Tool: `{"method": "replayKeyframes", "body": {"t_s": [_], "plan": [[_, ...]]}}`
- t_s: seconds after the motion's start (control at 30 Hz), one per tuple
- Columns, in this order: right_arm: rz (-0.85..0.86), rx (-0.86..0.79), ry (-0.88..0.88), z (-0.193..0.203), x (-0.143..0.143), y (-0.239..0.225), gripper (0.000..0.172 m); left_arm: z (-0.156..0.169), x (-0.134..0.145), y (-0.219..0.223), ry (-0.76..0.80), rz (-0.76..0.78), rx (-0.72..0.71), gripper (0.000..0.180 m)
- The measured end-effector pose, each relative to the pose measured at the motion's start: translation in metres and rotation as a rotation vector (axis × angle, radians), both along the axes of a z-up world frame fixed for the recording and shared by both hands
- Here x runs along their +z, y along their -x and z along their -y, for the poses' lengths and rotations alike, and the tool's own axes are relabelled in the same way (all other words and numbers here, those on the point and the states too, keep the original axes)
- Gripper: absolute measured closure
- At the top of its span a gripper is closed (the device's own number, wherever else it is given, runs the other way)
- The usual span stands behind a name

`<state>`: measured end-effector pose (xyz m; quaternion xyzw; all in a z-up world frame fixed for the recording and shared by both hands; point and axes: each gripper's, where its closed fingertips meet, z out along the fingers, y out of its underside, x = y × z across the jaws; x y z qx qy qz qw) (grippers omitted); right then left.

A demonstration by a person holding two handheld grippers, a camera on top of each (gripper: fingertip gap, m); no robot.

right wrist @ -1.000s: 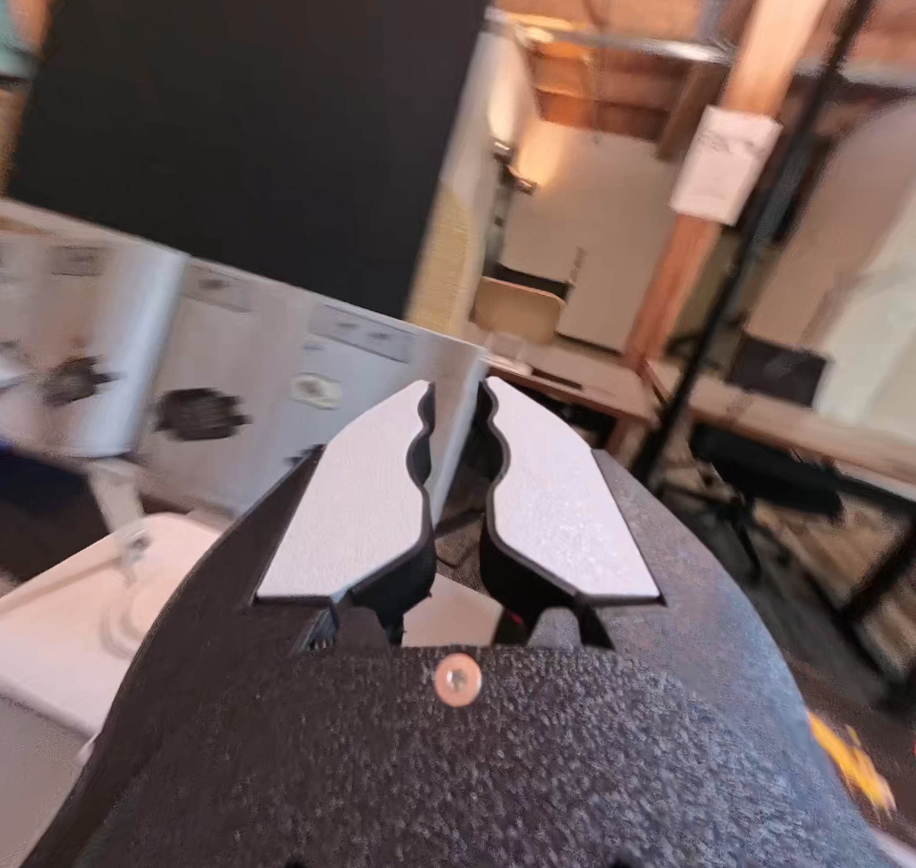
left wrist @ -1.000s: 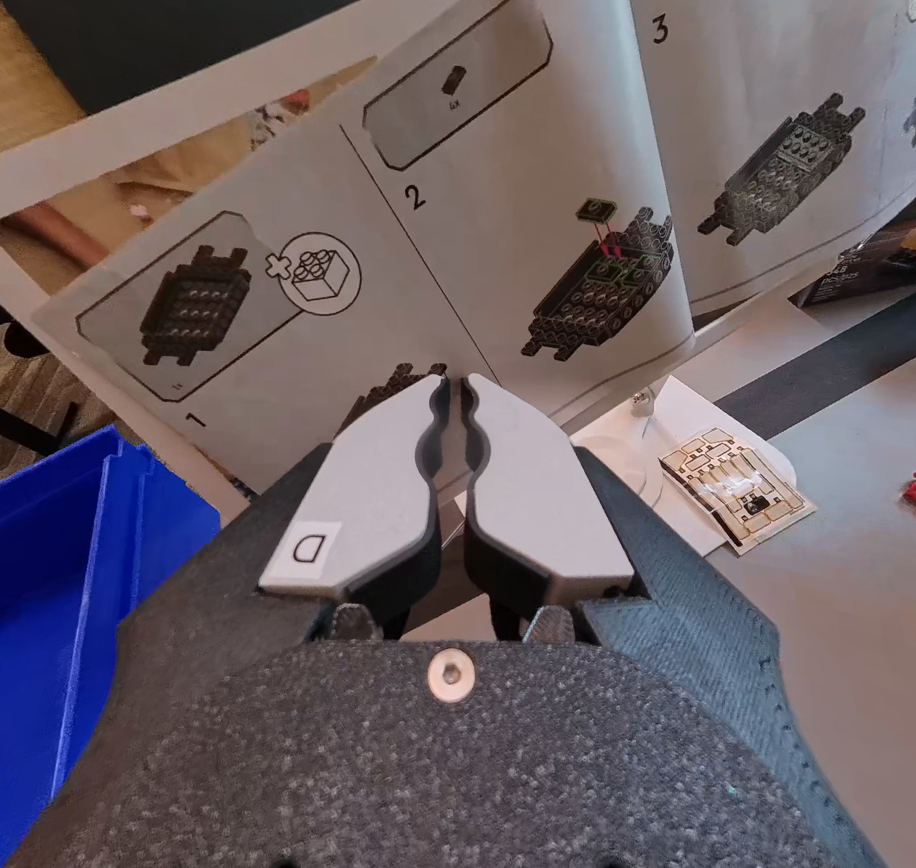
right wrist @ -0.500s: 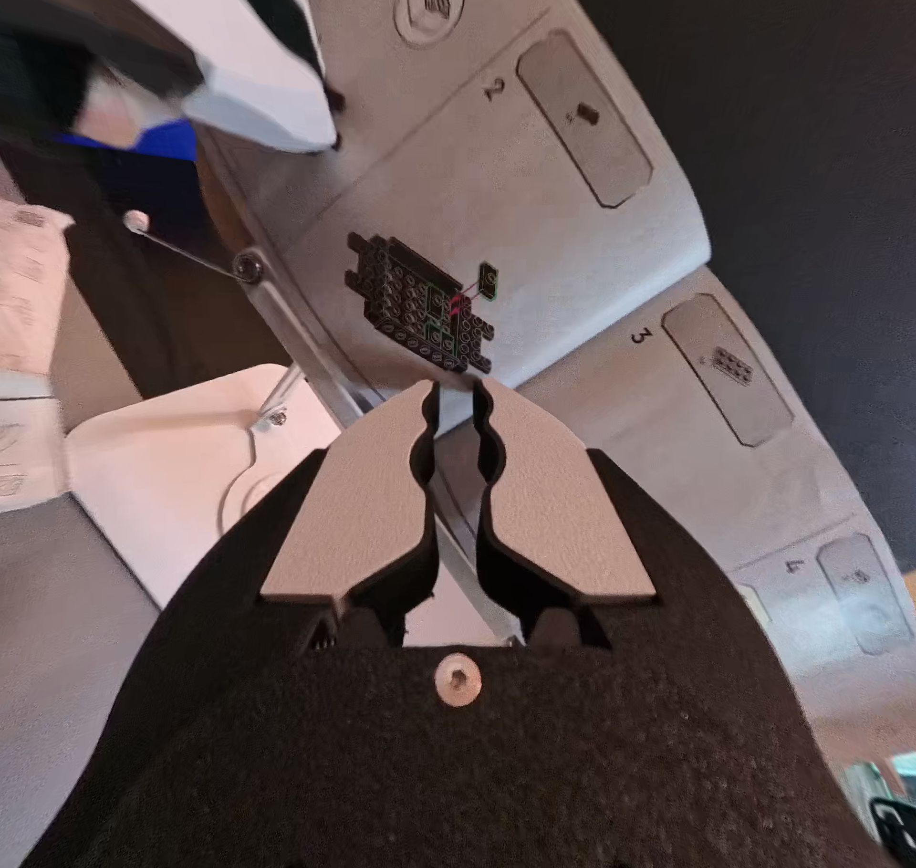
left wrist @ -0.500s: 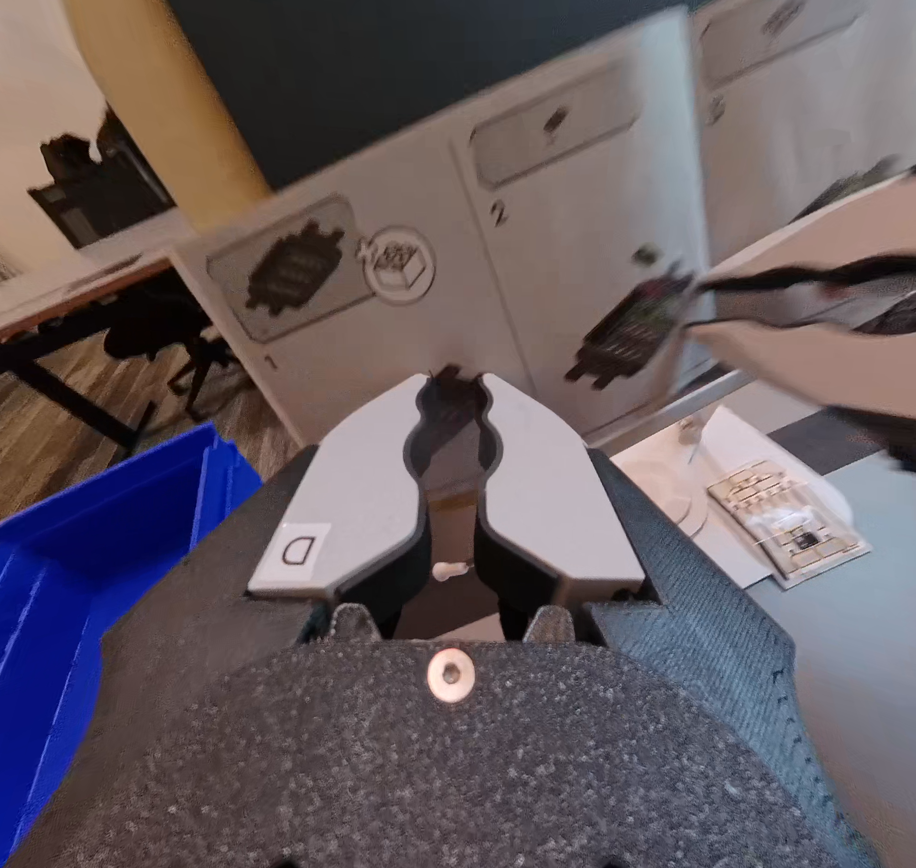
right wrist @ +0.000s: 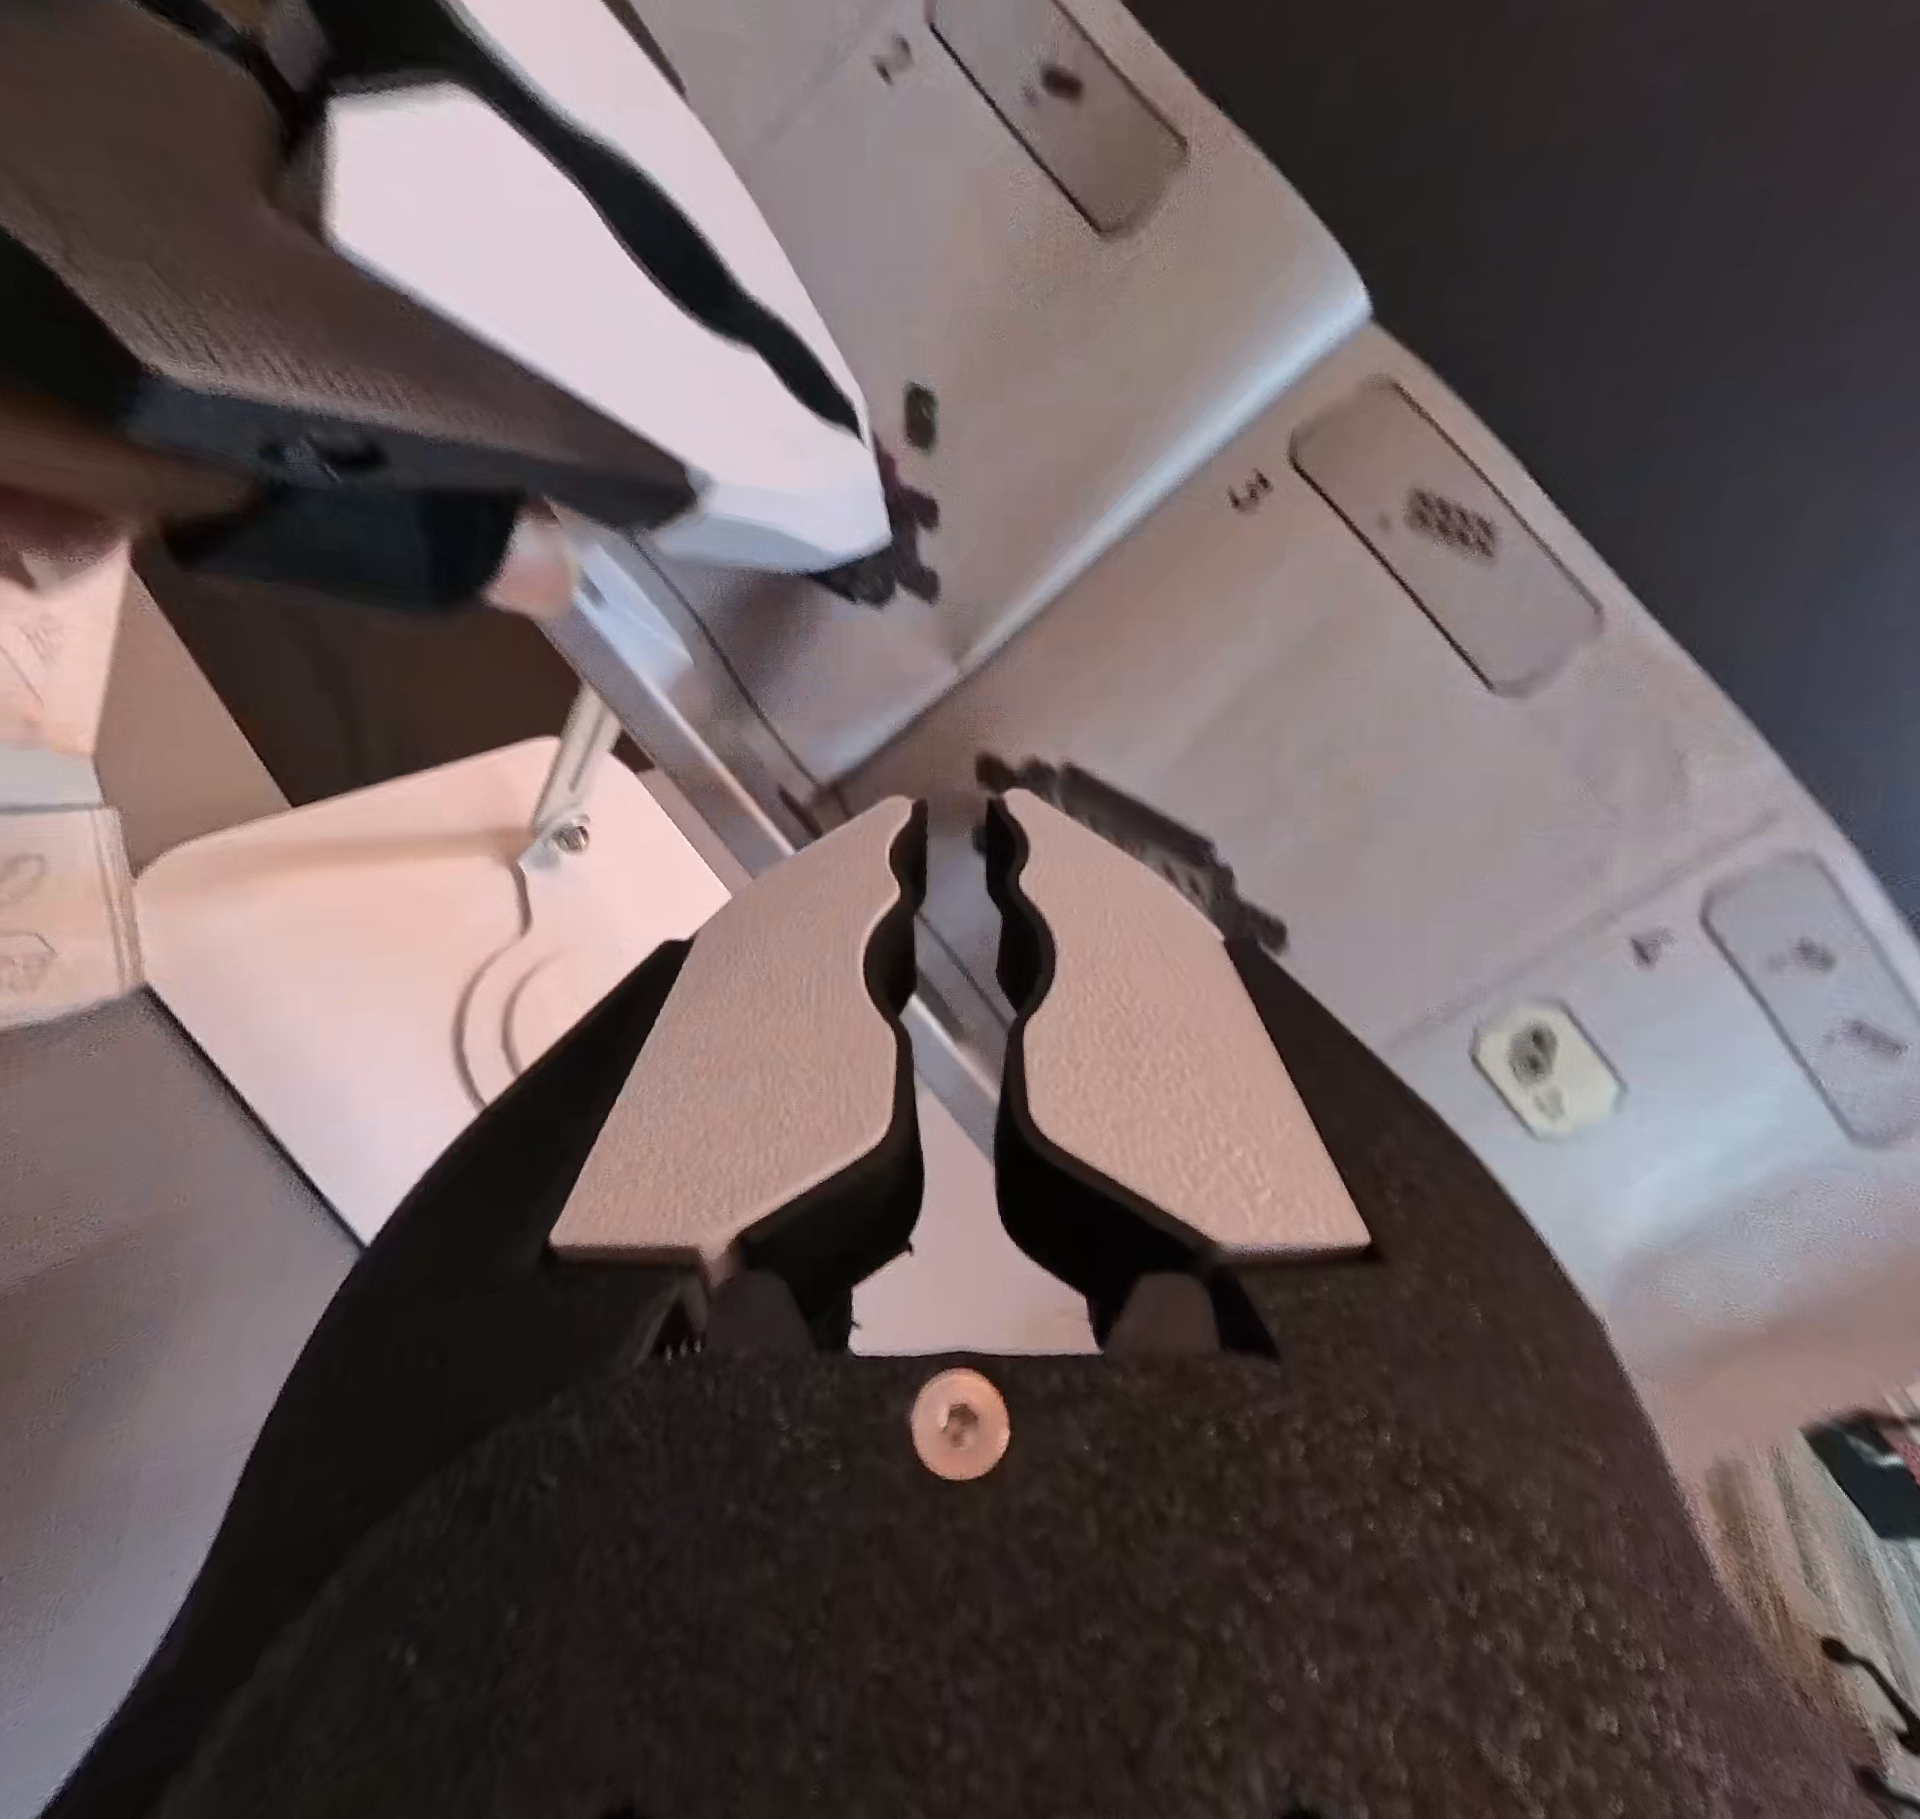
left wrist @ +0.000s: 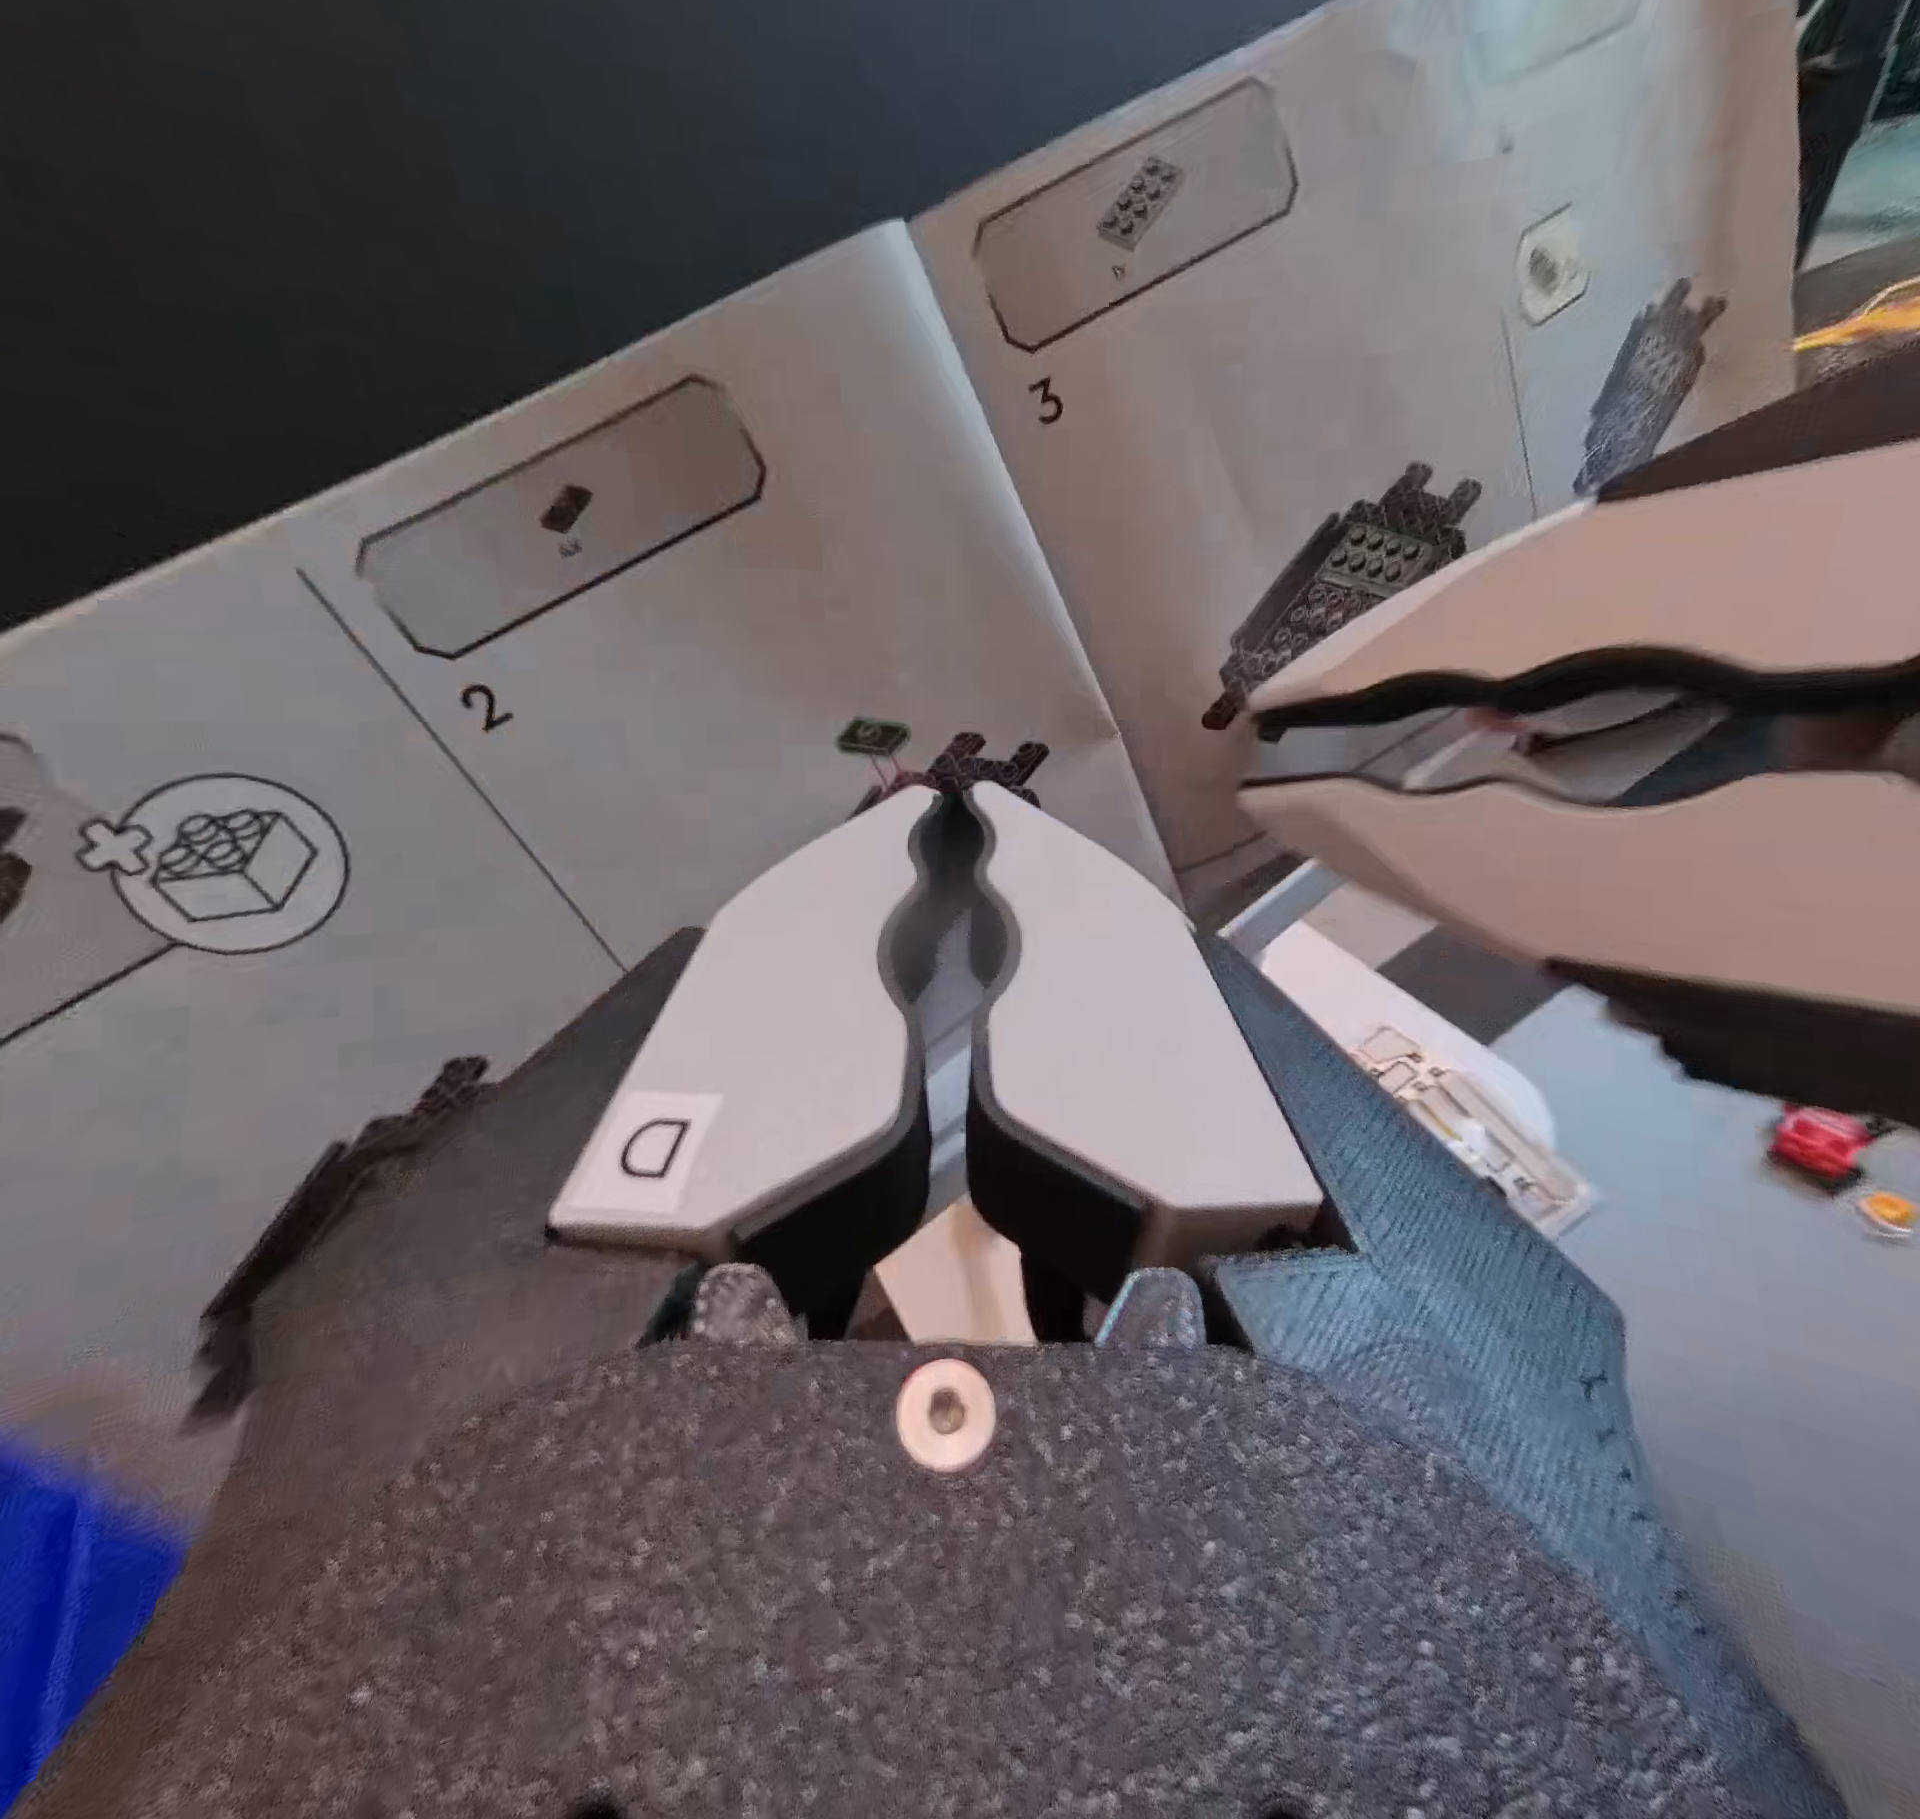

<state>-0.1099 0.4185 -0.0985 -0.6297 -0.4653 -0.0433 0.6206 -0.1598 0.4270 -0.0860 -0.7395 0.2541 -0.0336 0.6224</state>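
The left gripper (left wrist: 951,801) has its tips together on nothing, just in front of the open instruction booklet (left wrist: 727,647) propped on a white stand (right wrist: 343,938). To its right, the right gripper (right wrist: 954,805) points at the same pages with a narrow slit between its fingers, holding nothing. Small red and orange pieces (left wrist: 1813,1141) lie on the table to the right, a blue bin (left wrist: 62,1582) at lower left.

Each gripper (left wrist: 951,808) (right wrist: 954,813) had pale grey, wavy-edged fingers on a speckled black body with one silver screw (left wrist: 943,1424); the left finger bore a white sticker (left wrist: 649,1149).
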Motion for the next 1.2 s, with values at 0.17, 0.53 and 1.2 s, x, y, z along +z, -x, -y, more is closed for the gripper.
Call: {"method": "replayKeyframes", "body": {"t_s": [0.17, 0.53, 1.2], "plan": [[-0.001, -0.089, 0.005, -0.013, -0.015, -0.068, 0.163, 0.001, -0.002, 0.004, -0.017, -0.053, 0.03, 0.18], [-0.509, -0.116, 0.235, -0.041, -0.005, -0.15, 0.171, 0.001, 0.001, 0.007, -0.007, -0.079, 0.115, 0.177], [-0.625, -0.182, 0.275, -0.017, -0.016, -0.172, 0.164, -0.006, -0.02, -0.097, -0.028, -0.348, -0.117, 0.18]]}}
